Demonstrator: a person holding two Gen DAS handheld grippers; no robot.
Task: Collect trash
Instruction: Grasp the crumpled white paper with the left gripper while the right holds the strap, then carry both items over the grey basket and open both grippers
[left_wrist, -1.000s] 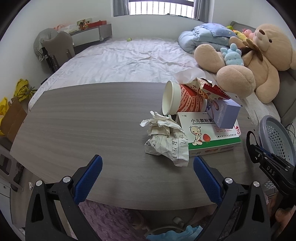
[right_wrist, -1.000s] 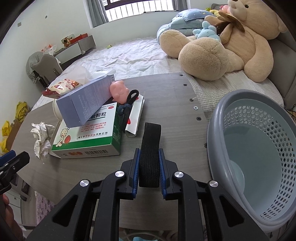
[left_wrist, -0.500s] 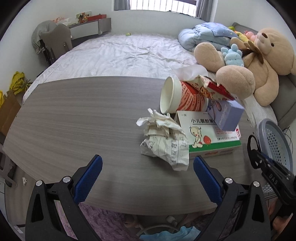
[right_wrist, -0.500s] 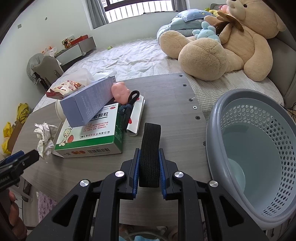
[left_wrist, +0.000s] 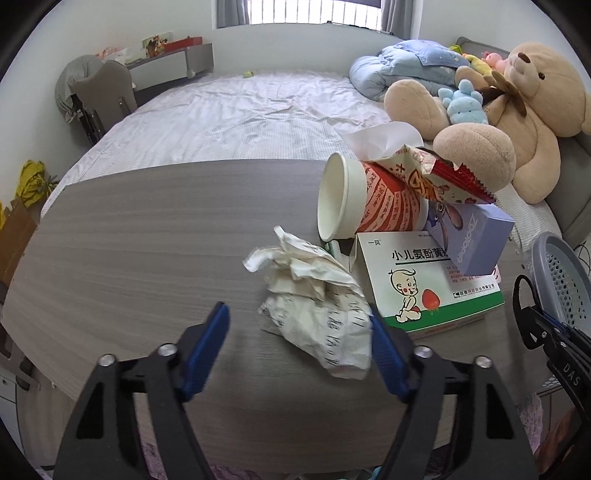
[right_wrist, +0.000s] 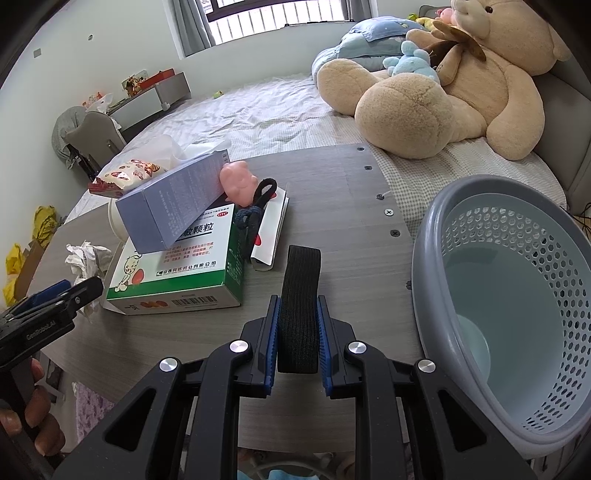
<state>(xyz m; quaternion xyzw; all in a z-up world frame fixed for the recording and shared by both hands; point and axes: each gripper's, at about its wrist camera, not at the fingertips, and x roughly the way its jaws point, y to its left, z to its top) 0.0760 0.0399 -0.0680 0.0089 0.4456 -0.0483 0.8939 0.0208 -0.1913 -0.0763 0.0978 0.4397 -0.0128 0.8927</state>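
A crumpled white paper (left_wrist: 317, 306) lies on the grey wooden table (left_wrist: 140, 236), left of a green and white medicine box (left_wrist: 428, 284). My left gripper (left_wrist: 299, 343) is open, its blue pads on either side of the paper's near end. A tipped paper cup (left_wrist: 362, 199), a snack wrapper (left_wrist: 439, 177) and a lavender box (left_wrist: 469, 240) are piled behind. My right gripper (right_wrist: 298, 328) is shut on a black strap (right_wrist: 300, 295) above the table, left of a grey mesh basket (right_wrist: 517, 295). The crumpled paper also shows in the right wrist view (right_wrist: 86, 256).
A pink toy (right_wrist: 238, 182) and a black cord (right_wrist: 255, 210) lie on the box pile. A bed with a large teddy bear (left_wrist: 517, 107) is behind the table. The basket (left_wrist: 561, 277) hangs off the table's right end.
My left gripper has moved forward and right to the crumpled paper and its jaws have narrowed around it. My right gripper has held still with the strap.
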